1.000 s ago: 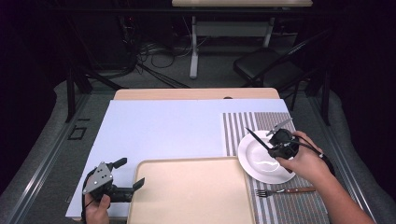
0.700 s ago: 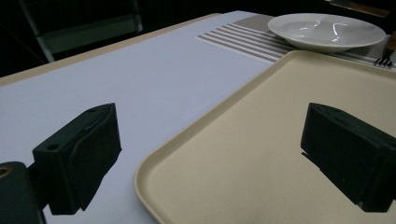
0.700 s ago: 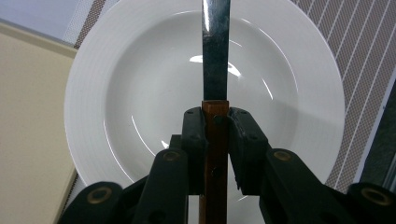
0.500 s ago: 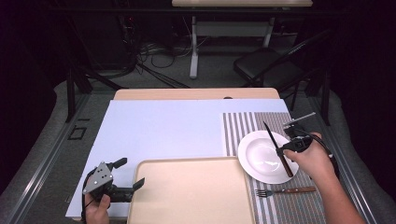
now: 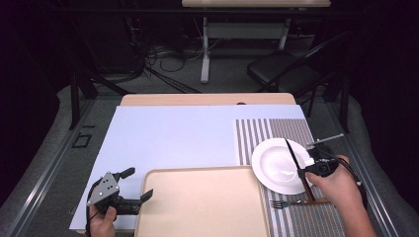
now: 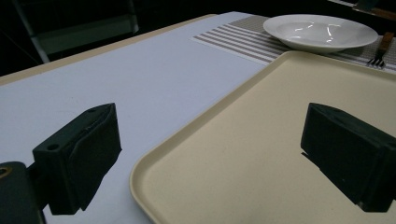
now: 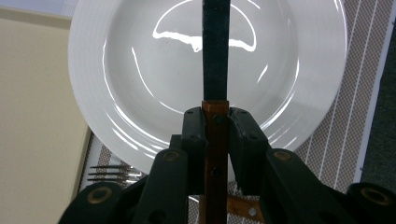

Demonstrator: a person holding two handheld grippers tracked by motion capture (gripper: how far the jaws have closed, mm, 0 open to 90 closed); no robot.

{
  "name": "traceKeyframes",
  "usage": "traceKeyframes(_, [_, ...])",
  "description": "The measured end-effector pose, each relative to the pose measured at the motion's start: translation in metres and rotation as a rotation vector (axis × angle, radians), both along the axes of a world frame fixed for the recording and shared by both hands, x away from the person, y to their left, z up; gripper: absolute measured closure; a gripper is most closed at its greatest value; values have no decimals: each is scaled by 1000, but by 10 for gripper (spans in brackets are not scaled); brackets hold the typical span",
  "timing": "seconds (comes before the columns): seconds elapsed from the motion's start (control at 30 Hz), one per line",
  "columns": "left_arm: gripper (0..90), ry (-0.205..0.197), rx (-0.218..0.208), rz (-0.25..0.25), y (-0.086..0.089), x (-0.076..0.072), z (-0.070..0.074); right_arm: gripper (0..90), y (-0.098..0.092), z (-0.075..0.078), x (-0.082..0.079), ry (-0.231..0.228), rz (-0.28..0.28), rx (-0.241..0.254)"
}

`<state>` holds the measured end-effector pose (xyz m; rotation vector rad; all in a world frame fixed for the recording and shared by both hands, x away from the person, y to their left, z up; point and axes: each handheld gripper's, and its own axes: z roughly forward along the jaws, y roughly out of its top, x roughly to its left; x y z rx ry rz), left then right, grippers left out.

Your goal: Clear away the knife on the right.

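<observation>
My right gripper (image 5: 316,168) hangs over the right rim of a white plate (image 5: 276,168), shut on the wooden handle of a knife (image 5: 292,157). The dark blade points away from me across the plate. In the right gripper view the jaws clamp the knife (image 7: 215,56) handle from both sides above the plate (image 7: 140,70). A fork (image 5: 291,202) lies on the striped placemat (image 5: 267,131) in front of the plate. My left gripper (image 5: 139,182) rests open at the front left, its jaws straddling the near-left corner of a beige tray (image 5: 202,207).
A pale sheet (image 5: 173,133) covers most of the table. In the left gripper view, the tray (image 6: 261,140) lies between the jaws, with the plate (image 6: 320,30) and fork (image 6: 379,51) farther off. A dark chair (image 5: 281,74) stands beyond the table.
The right gripper has carried the knife to the right and slightly toward me, and the blade has swung from pointing left to pointing away. The left gripper has stayed put.
</observation>
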<state>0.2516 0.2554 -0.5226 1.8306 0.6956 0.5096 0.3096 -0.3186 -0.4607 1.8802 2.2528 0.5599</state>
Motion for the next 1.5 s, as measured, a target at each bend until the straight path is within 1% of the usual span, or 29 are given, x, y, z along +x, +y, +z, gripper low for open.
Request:
traceKeyframes(0.03, [51, 1, 2, -2, 0, 0, 0, 771, 1, -1, -5, -7, -2, -1])
traceKeyframes(0.1, [51, -2, 2, -1, -1, 0, 0, 771, 0, 0, -12, 11, 5, -4])
traceKeyframes(0.17, [51, -2, 1, -1, -1, 0, 0, 771, 2, 0, -19, -13, -2, -3])
traceKeyframes(0.2, [51, -2, -1, -3, -1, 0, 0, 771, 3, 1, -23, -6, -5, -21])
traceKeyframes(0.27, [51, -2, -3, -2, -1, 0, 0, 771, 5, 1, -31, -15, -4, 5])
traceKeyframes(0.3, [51, -2, -4, -2, -1, 0, 0, 771, 7, 0, -34, -8, 5, 17])
traceKeyframes(0.4, [51, -1, 0, 2, -2, 0, 0, 771, 19, -3, -42, -7, 33, 33])
traceKeyframes(0.43, [51, 0, -1, -2, -2, 0, 0, 771, 25, -5, -45, -17, 44, 41])
traceKeyframes(0.47, [51, -1, 0, -2, -2, 0, 0, 771, 30, -6, -47, -9, 55, 40])
traceKeyframes(0.53, [51, 0, 2, -4, -2, -1, 0, 771, 42, -10, -51, -31, 82, 57])
traceKeyframes(0.57, [51, 0, 3, -3, -2, -1, 0, 771, 47, -10, -53, -3, 110, 51])
traceKeyframes(0.6, [51, -1, -1, -2, -2, -1, 0, 771, 54, -12, -54, -3, 117, 56])
traceKeyframes(0.7, [51, 0, 0, -2, -2, 0, 0, 771, 72, -15, -56, 9, 160, 53])
traceKeyframes(0.8, [51, 1, 3, -2, -2, -1, 0, 771, 88, -21, -57, 31, 188, 70])
traceKeyframes(0.83, [51, 2, 2, -2, -2, -1, 0, 771, 93, -25, -56, 22, 194, 89])
traceKeyframes(0.87, [51, 2, 2, -3, -2, -1, 0, 771, 96, -24, -55, 64, 218, 56])
traceKeyframes(0.9, [51, 2, 2, -3, -2, -1, 0, 770, 102, -32, -55, 1, 206, 109])
traceKeyframes(0.97, [51, 1, -1, -3, -2, -1, 0, 771, 110, -36, -54, 23, 223, 107])
traceKeyframes(1.0, [51, 1, -1, -2, -2, -1, 0, 771, 115, -36, -54, 64, 227, 88])
traceKeyframes(1.03, [51, 1, -1, -2, -2, 0, 0, 771, 117, -37, -53, 71, 245, 79])
traceKeyframes(1.07, [51, 1, -2, 1, -2, -1, 0, 771, 120, -39, -53, 85, 240, 76])
traceKeyframes(1.1, [51, 0, -2, 1, -2, -1, 0, 770, 123, -43, -53, 65, 237, 91])
traceKeyframes(1.13, [51, 0, -3, 1, -2, -1, 0, 770, 126, -46, -53, 60, 234, 93])
traceKeyframes(1.27, [51, -2, -7, 0, -2, -1, 0, 771, 130, -48, -53, 111, 247, 74])
traceKeyframes(1.3, [51, -1, -9, -2, -2, -1, 0, 771, 131, -49, -54, 101, 239, 90])
traceKeyframes(1.33, [51, -1, -10, -1, -2, -1, 0, 771, 133, -53, -54, 75, 221, 118])
traceKeyframes(1.37, [51, -2, -10, -1, -2, -1, 0, 770, 134, -54, -54, 73, 228, 118])
traceKeyframes(1.43, [51, -2, -9, -3, -2, -1, 0, 770, 135, -53, -52, 115, 235, 87])
traceKeyframes(1.5, [51, -3, -10, -8, -2, -1, 1, 770, 138, -56, -51, 129, 233, 77])
